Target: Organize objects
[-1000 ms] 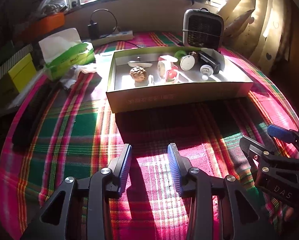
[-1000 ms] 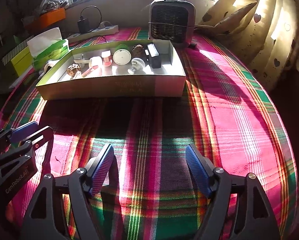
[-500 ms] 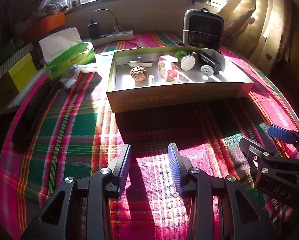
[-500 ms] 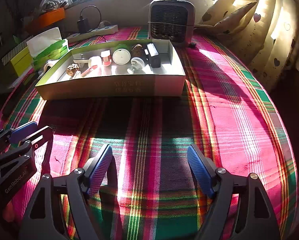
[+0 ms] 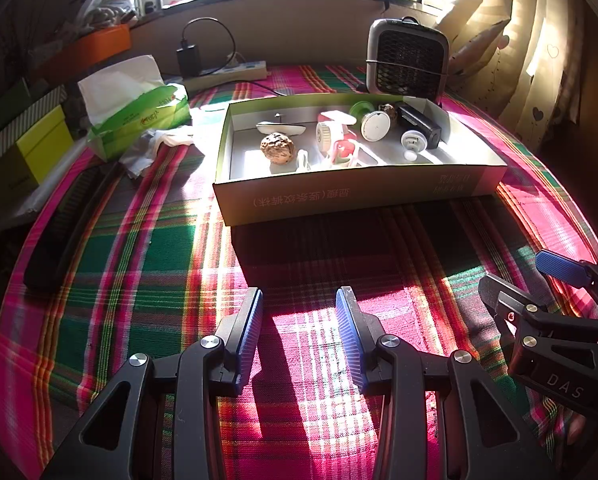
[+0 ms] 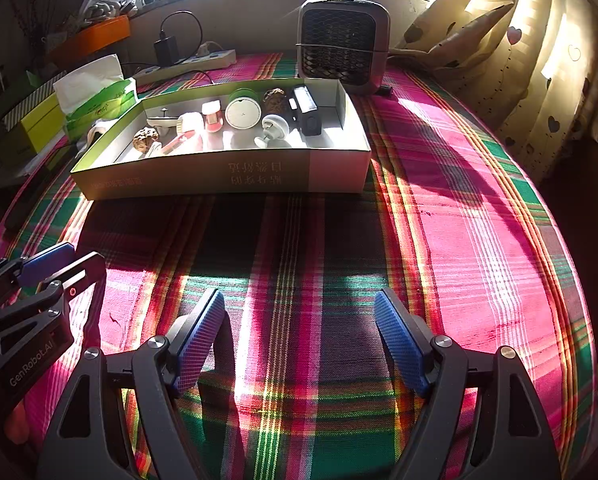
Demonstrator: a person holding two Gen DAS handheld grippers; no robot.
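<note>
Inside the shallow cardboard box [image 5: 339, 196] on the plaid worktop [image 5: 159, 248] lay a walnut [image 5: 277, 148], light, hard, best pinched across its middle; left gripper [image 5: 299, 320] half-open and right gripper [image 6: 299, 320] wide, both empty.

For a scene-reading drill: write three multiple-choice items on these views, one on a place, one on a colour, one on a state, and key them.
1. Where does the small heater stand?
A. behind the cardboard box
B. inside the box
C. on the windowsill

2. What colour are the pads on the right gripper?
A. red
B. blue
C. white

3. How is the left gripper?
A. shut on a walnut
B. shut on the cloth
C. open and empty

Key: 1 A, it stands past the cardboard box, on the plaid cloth; 2 B, both pads show ribbed blue; 3 C, only cloth shows between its jaws, and the walnut lies in the box.
</note>
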